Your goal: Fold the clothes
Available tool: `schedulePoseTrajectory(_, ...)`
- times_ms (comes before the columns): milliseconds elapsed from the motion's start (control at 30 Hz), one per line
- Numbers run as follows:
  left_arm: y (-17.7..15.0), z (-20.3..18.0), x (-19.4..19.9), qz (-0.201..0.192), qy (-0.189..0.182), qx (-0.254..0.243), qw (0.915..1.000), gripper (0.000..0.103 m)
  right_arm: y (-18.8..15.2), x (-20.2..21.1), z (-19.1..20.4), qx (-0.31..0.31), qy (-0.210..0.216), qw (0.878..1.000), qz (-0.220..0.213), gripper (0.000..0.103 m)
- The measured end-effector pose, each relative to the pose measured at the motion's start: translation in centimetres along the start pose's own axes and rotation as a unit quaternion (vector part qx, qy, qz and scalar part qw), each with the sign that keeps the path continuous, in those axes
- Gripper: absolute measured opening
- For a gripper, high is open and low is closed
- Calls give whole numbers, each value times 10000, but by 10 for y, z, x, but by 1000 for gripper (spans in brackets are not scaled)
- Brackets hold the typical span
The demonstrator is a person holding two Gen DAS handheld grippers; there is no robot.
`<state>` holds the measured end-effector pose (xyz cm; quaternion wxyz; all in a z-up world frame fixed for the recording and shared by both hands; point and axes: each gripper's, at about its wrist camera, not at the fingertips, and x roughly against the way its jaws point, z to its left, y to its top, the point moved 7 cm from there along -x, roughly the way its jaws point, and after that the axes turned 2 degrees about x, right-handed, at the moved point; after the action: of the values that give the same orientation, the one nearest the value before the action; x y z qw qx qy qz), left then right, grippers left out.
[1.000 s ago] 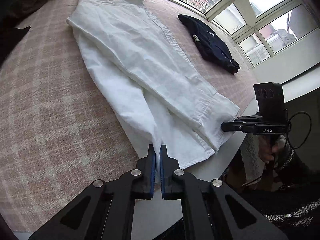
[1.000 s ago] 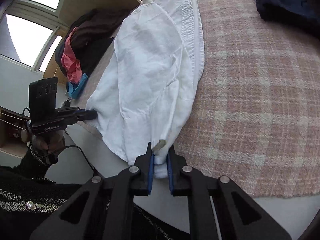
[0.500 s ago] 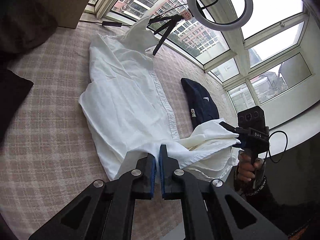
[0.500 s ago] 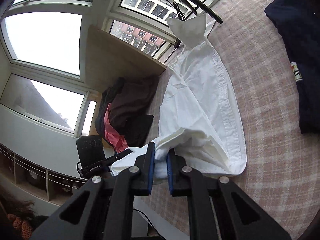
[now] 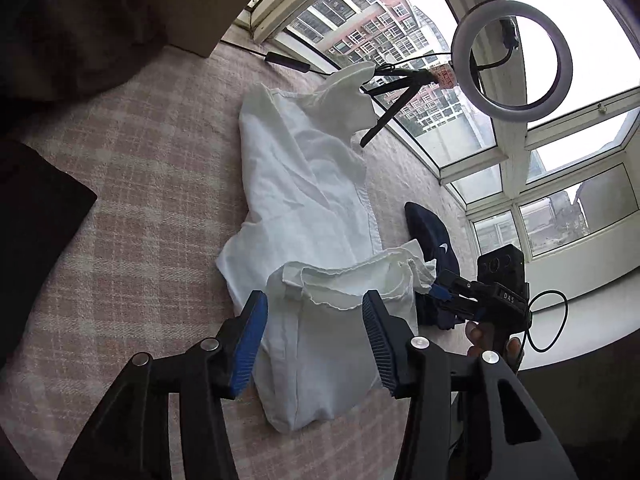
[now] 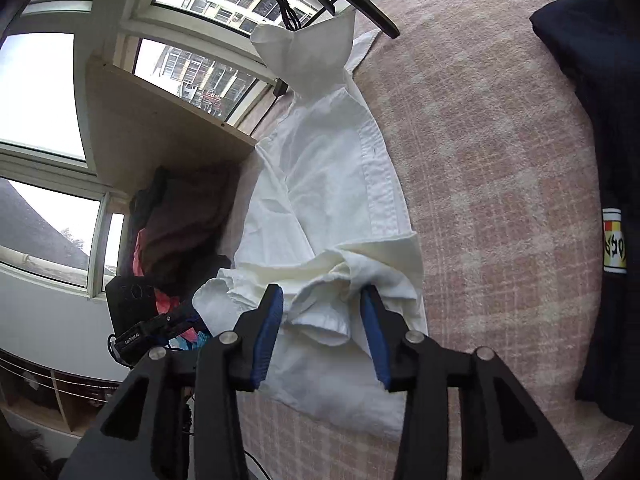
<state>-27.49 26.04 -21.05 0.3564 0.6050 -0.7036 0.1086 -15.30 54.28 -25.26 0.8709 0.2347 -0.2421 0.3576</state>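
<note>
Clothes fill both views, chiefly a white shirt lying on a pink checked cloth, its near end doubled back over the body in a loose, rumpled fold. From the left wrist camera, a dark garment sits at the far left edge, then the shirt, then a navy garment just right of it, and beyond that a ring light on a black tripod before the windows. The left gripper has its jaws spread wide with nothing between the blue pads, the folded end of the shirt lying below them. That view also catches the right gripper at the shirt's right corner, with fingers of a hand on its handle; how its jaws stand is hard to read from there. The right wrist camera settles it: the right gripper is wide open too, holding nothing, hovering over the bunched fold. Only this view shows a heap of brown and pink clothes at the left under a wooden shelf, the left gripper low beside it, and a yellow label on the navy garment at the right.
</note>
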Motion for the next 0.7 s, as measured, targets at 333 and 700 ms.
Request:
schedulePoseTrajectory(333,-45,2,-5,18,1270,-1171,9850,41,-36,15,4,1058,-1069,9882,-281,57)
schedulePoseTrajectory(700,-29,9,-47,-38,2593,-2055,9437,18,-61,16,0,2139,-2299,9494,-50,57)
